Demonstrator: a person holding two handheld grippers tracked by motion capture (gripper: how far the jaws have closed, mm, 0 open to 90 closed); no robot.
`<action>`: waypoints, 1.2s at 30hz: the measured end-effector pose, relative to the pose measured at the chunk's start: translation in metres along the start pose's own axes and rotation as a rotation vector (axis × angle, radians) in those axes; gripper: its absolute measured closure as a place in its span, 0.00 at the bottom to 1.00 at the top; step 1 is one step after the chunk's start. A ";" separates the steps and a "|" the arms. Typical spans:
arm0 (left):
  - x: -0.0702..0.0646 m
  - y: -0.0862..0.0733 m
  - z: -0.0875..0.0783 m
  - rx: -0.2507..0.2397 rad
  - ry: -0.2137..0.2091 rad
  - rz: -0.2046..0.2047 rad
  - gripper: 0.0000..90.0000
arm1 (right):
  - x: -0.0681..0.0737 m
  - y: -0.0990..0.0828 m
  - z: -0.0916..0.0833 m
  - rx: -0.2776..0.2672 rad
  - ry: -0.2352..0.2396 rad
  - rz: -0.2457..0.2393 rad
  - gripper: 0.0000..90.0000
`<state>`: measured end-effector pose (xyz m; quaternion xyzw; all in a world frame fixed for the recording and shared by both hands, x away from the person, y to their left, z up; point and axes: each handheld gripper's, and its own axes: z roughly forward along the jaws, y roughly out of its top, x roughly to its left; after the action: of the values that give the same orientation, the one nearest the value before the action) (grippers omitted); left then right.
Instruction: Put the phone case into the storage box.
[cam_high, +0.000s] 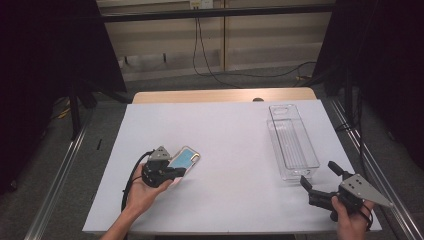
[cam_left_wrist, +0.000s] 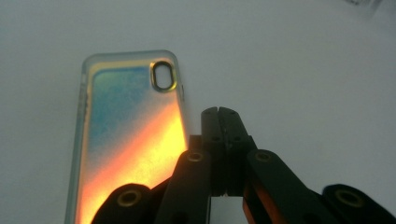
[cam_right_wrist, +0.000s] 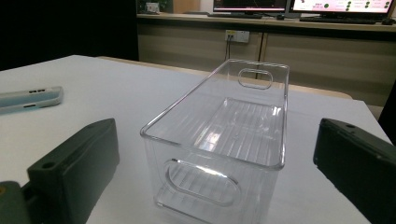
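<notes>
A clear phone case (cam_high: 185, 159) with an iridescent blue-orange back lies flat on the white table (cam_high: 225, 145), left of centre. My left gripper (cam_high: 177, 173) is shut, its jaws pressed together with nothing between them. In the left gripper view its tips (cam_left_wrist: 222, 113) sit just beside the long right edge of the case (cam_left_wrist: 130, 135). My right gripper (cam_high: 318, 174) is held open near the front right corner. It faces the near end of an empty clear plastic bin (cam_high: 292, 142), apart from it. In the right gripper view the bin (cam_right_wrist: 219, 140) stands between the spread jaws.
The bin's long side runs away from me along the table's right side, with a handle cut-out (cam_right_wrist: 198, 182) in its near wall. The case (cam_right_wrist: 30, 99) appears far left in the right gripper view. Black curtains, cables and a rail stand beyond the table.
</notes>
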<state>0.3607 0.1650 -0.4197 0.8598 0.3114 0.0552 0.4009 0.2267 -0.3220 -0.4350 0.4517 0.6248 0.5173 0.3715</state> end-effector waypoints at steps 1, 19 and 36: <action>0.000 0.000 -0.002 -0.015 0.002 -0.002 0.99 | 0.000 0.000 0.000 0.000 -0.001 -0.003 0.00; 0.000 -0.009 -0.020 -0.096 0.074 -0.028 0.50 | 0.000 0.001 0.000 -0.006 0.003 -0.005 0.00; 0.019 -0.020 -0.037 -0.160 0.133 -0.079 0.04 | -0.001 0.000 -0.001 -0.007 0.002 -0.003 0.00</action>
<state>0.3532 0.2097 -0.4124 0.8066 0.3655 0.1209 0.4485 0.2265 -0.3233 -0.4344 0.4489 0.6242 0.5191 0.3733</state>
